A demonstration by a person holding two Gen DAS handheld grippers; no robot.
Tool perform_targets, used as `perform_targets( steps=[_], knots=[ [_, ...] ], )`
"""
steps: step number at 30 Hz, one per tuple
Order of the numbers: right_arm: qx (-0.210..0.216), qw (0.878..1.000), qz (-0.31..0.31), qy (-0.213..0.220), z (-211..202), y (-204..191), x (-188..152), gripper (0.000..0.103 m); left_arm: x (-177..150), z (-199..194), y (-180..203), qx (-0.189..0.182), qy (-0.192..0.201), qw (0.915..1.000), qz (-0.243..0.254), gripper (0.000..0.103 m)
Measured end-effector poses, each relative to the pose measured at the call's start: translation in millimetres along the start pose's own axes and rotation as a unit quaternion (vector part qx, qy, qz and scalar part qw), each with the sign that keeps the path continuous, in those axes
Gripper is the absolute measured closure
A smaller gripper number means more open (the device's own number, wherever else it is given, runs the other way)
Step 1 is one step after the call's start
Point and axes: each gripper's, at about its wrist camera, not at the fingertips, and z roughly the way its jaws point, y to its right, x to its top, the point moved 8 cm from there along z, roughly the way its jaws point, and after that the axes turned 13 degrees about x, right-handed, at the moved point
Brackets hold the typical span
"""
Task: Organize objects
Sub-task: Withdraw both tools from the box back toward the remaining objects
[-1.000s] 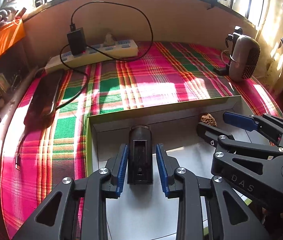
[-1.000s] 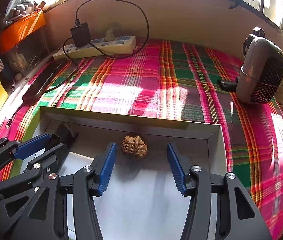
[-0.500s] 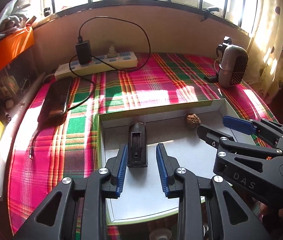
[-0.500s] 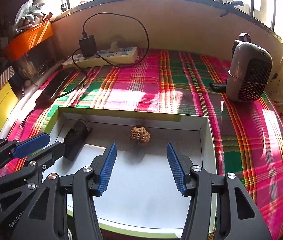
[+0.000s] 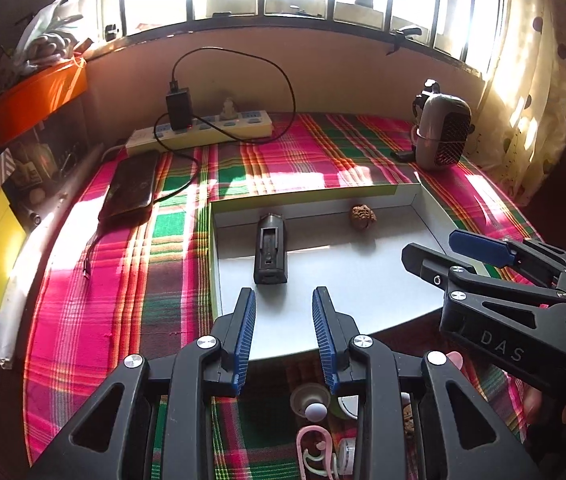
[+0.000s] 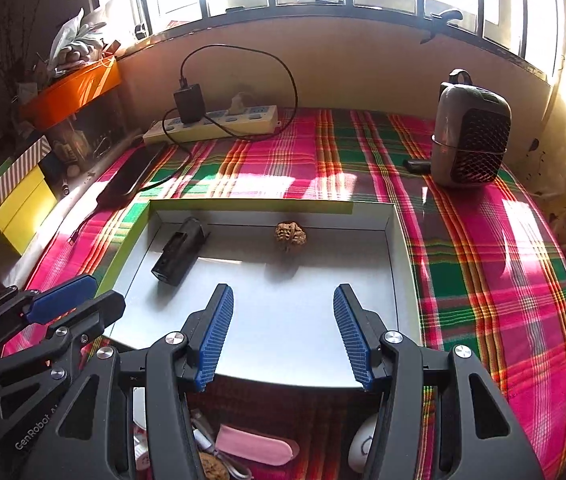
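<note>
Black device (image 5: 270,249) is lying flat in the tray (image 5: 423,204), long axis running toward the frame's top. Possibly a battery holder. Left gripper (image 5: 283,336) and right gripper (image 6: 283,332) are hanging apart, empty.

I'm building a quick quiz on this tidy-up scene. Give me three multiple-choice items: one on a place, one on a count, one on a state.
1. Where does the walnut lie in the white tray?
A. near the far wall
B. at the near edge
C. outside it, on the cloth

2. How many things lie in the tray?
A. one
B. two
C. four

3. How do the two grippers stand?
A. both shut on objects
B. one holds the walnut
C. both open and empty

Answers:
1 A: the walnut sits just below the tray's far wall.
2 B: only the walnut and the black device lie inside.
3 C: the left gripper and the right gripper each show parted blue pads with nothing between them.
</note>
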Motion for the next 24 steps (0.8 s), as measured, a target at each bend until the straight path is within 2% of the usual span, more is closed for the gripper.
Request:
perform_targets(
  steps=[11,24],
  knots=[
    [0.004,1.0,0.002,0.025,-36,-2,-30,0.049,-34,-27,-11,-0.012,0.007,0.9998,-0.013,0.075],
    [-0.016,0.999,0.014,0.036,-65,24,-70,0.049,-75,-34,-21,-0.036,-0.007,0.9985,-0.04,0.073]
  ],
)
